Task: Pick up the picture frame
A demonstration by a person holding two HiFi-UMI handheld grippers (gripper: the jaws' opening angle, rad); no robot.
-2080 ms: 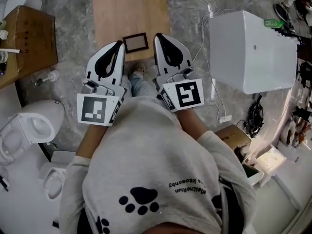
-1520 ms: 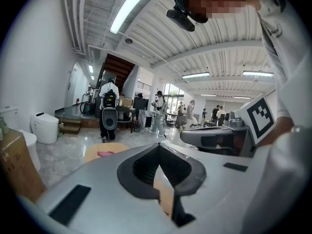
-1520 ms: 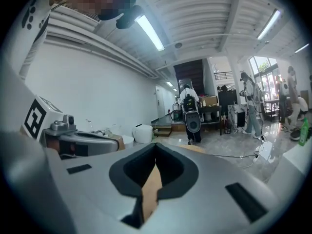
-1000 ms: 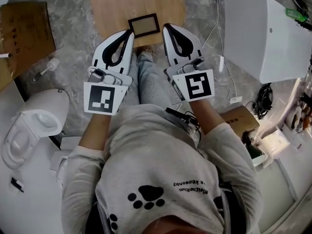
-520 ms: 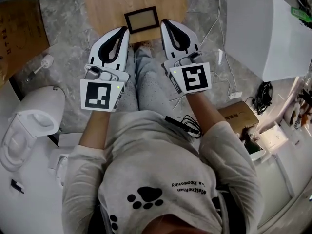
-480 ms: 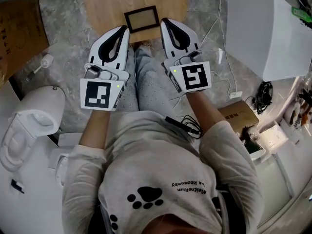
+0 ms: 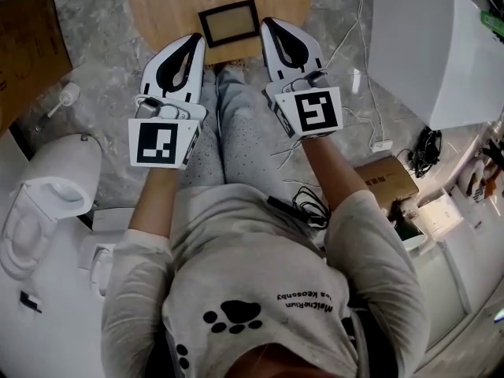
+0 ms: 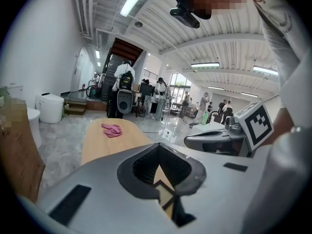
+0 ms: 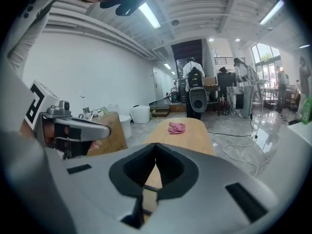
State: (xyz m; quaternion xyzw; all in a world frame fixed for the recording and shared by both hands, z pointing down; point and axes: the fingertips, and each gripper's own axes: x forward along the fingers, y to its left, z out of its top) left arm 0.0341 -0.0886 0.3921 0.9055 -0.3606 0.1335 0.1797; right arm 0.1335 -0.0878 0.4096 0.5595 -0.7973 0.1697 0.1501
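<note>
A small dark-rimmed picture frame (image 7: 228, 24) with a tan middle lies flat near the front edge of the wooden table (image 7: 165, 2). My left gripper (image 7: 195, 41) is shut and empty, its tip just short of the frame's near left corner. My right gripper (image 7: 268, 25) is shut too, its tip beside the frame's right edge. In the left gripper view the left gripper (image 8: 157, 149) has its jaws together, and a corner of the frame (image 8: 165, 193) shows through their gap. In the right gripper view the right gripper (image 9: 155, 149) looks along the table with its jaws together.
A pink cloth (image 9: 176, 127) lies farther along the table. A large white box (image 7: 429, 46) stands to the right with cables (image 7: 350, 50) on the floor. A toilet (image 7: 47, 203) and a cardboard box (image 7: 24, 46) are at the left. People stand in the background.
Both grippers have sunk together toward the table's near edge, still shut. The frame has not moved on the table.
</note>
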